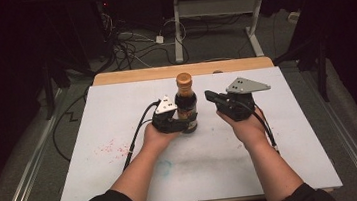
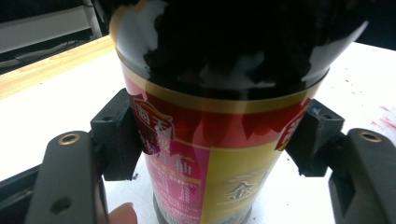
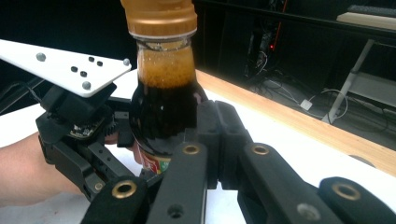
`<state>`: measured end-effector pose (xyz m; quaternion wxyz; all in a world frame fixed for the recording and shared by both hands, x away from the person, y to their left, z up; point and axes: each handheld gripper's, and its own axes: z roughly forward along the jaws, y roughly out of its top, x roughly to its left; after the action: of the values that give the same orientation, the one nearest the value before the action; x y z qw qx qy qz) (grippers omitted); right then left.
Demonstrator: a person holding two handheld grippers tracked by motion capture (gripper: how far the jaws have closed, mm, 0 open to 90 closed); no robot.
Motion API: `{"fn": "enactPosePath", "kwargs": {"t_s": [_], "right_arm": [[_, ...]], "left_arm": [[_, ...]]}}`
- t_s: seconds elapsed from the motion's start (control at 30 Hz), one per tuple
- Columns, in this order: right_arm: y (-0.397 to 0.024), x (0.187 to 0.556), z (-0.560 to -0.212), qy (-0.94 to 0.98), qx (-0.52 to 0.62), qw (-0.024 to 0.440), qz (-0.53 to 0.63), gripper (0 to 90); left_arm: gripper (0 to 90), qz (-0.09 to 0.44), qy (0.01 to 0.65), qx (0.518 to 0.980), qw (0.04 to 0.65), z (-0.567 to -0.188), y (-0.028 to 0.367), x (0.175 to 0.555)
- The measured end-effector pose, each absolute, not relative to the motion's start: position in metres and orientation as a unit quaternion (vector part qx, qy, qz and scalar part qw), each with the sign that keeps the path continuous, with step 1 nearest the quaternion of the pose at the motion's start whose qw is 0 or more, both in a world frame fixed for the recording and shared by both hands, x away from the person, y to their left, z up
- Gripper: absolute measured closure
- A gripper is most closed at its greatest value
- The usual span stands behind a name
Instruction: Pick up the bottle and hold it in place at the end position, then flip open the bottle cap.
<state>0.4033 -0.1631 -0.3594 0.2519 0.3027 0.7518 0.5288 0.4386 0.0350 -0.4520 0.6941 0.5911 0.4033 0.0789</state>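
Note:
A glass bottle (image 1: 185,98) of dark sauce with an orange cap stands upright on the white table (image 1: 283,160), near its middle. My left gripper (image 1: 189,125) is shut on the bottle's labelled lower body, coming in from the left. In the left gripper view the two black pads (image 2: 116,140) press against the red and yellow label of the bottle (image 2: 224,154) from both sides. My right gripper (image 1: 209,96) hovers just right of the bottle at shoulder height, shut and holding nothing. In the right gripper view its jaws (image 3: 217,119) lie together in front of the bottle (image 3: 163,93).
A wooden strip (image 1: 183,70) borders the table's far edge. Red specks (image 1: 108,149) mark the white surface at the left. Beyond the table, cables (image 1: 130,45) lie on the floor beside white desk legs (image 1: 177,30). Both forearms enter from the bottom.

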Motion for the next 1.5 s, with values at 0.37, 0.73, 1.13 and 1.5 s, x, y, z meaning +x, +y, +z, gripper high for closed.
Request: {"fn": "enactPosePath", "kwargs": {"t_s": [0.37, 0.73, 1.13, 1.5], "right_arm": [[-0.155, 0.408, -0.342, 0.755, 0.287, 0.262, 0.528, 90.0], [-0.14, 0.412, -0.326, 0.768, 0.267, 0.269, 0.517, 90.0], [-0.13, 0.414, -0.317, 0.782, 0.253, 0.267, 0.503, 90.0], [-0.13, 0.42, -0.31, 0.798, 0.246, 0.256, 0.487, 90.0]], "left_arm": [[29.0, 0.075, 0.402, 0.59, 0.696, -0.452, 0.036, 0.44], [29.1, 0.076, 0.401, 0.591, 0.696, -0.452, 0.036, 0.439], [29.2, 0.08, 0.403, 0.593, 0.692, -0.452, 0.035, 0.439], [29.5, 0.08, 0.401, 0.595, 0.692, -0.452, 0.035, 0.438]]}}
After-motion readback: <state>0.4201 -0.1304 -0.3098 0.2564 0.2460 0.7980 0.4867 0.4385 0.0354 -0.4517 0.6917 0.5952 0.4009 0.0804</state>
